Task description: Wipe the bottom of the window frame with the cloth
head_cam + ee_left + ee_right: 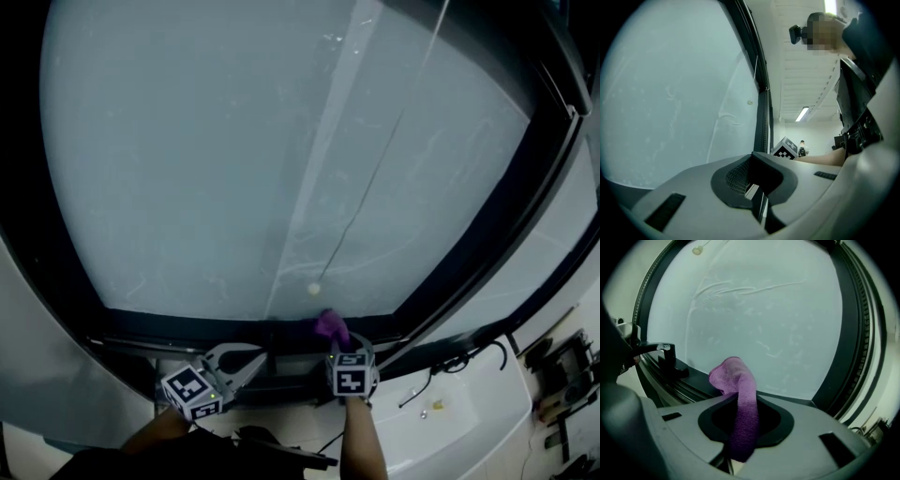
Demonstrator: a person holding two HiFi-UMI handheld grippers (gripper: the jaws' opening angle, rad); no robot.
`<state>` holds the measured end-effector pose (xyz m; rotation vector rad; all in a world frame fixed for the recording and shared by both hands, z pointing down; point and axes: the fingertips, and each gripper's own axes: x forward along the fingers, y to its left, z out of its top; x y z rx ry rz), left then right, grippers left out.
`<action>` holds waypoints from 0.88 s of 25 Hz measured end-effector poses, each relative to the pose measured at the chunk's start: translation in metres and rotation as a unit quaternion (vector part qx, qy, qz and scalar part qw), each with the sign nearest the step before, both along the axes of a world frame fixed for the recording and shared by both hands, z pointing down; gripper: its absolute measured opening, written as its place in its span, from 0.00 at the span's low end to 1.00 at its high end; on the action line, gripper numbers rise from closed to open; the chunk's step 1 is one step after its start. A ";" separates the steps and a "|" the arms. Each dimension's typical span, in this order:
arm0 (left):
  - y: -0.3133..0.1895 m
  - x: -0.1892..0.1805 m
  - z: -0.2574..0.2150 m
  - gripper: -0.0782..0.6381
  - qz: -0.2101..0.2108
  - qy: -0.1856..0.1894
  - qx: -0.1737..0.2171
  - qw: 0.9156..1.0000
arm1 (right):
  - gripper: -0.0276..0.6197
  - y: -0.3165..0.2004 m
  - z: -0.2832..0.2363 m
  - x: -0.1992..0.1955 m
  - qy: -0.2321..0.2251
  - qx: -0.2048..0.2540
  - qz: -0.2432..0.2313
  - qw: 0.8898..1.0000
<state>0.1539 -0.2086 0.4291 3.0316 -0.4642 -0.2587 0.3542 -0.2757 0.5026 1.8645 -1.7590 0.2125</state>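
A purple cloth (736,380) sticks out of my right gripper (740,437), which is shut on it. In the head view the cloth (330,324) sits at the dark bottom rail of the window frame (187,328), just right of centre, below the frosted glass. Whether it presses on the rail I cannot tell. In the right gripper view the rail (696,383) runs left below the cloth's curled end. My left gripper (234,361) hangs lower and to the left of the rail, holding nothing. In its own view the left gripper (757,197) has its jaws together.
A black latch handle (669,357) stands on the rail left of the cloth. A cord with a white bead (314,289) hangs in front of the glass. A white ledge (469,427) with a black cable lies at lower right, with tools (562,370) beyond.
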 end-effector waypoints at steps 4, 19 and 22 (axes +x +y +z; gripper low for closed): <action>-0.001 0.015 -0.004 0.12 0.002 -0.004 0.013 1.000 | 0.17 0.002 0.003 0.018 -0.003 0.000 0.007 1.000; -0.002 0.032 0.008 0.12 -0.007 -0.013 0.022 1.000 | 0.17 0.007 0.005 0.074 0.013 -0.012 0.022 1.000; -0.002 0.031 0.006 0.12 -0.009 -0.014 0.022 1.000 | 0.17 0.006 0.002 0.083 0.020 -0.016 0.023 0.999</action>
